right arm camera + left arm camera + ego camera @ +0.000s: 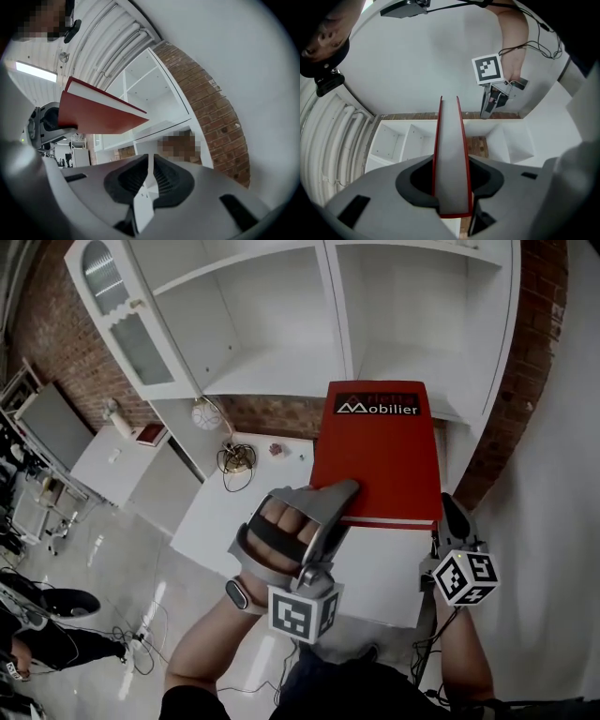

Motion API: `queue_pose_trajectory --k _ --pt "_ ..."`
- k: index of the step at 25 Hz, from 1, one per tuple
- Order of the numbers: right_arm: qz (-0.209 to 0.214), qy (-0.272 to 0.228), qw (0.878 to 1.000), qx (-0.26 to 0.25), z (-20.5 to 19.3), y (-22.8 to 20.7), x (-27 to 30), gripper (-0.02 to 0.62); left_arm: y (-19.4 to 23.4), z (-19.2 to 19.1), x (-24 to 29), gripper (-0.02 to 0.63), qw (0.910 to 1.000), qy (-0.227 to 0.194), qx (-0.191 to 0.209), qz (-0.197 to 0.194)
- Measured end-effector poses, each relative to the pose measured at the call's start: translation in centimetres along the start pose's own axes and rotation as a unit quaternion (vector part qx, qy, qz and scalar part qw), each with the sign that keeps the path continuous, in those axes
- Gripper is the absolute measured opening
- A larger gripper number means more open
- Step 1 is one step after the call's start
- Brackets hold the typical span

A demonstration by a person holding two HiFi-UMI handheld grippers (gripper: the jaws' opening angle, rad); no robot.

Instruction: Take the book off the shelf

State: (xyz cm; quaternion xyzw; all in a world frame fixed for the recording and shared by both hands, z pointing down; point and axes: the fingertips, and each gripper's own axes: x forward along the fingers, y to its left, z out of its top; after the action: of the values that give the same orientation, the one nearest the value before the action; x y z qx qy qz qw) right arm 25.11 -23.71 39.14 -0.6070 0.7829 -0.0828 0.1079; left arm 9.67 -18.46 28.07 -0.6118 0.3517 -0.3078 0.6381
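Observation:
A red hardcover book (375, 460) with white lettering on its cover is out in front of the white shelf unit (272, 381), held roughly flat. My left gripper (342, 491) is shut on its near left edge; in the left gripper view the book (450, 154) runs edge-on between the two pads of the left gripper (451, 187). My right gripper (454, 514) hangs just below the book's near right corner, apart from it. In its own view the right gripper (150, 161) is shut with nothing between the pads, and the book (98, 117) floats up to the left.
The shelf compartments (403, 324) behind the book look bare. A glass cabinet door (122, 315) stands open at the upper left. A white counter (216, 512) below carries a small lamp (236, 458) and oddments. Brick wall (539, 352) flanks the shelf on the right.

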Motion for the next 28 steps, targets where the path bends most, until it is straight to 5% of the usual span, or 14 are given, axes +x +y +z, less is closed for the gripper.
queue_pose_trajectory --k 15,28 --pt "0.062 0.022 0.998 -0.009 -2.6 10.1 4.6 0.028 -4.4 -11.7 -6.9 0.163 0.9953 0.092 0.005 -0.029" --pt "0.056 0.048 0.997 -0.011 -6.0 16.3 9.0 0.025 -13.9 -21.9 -9.0 0.163 0.9852 0.109 -0.044 -0.125"
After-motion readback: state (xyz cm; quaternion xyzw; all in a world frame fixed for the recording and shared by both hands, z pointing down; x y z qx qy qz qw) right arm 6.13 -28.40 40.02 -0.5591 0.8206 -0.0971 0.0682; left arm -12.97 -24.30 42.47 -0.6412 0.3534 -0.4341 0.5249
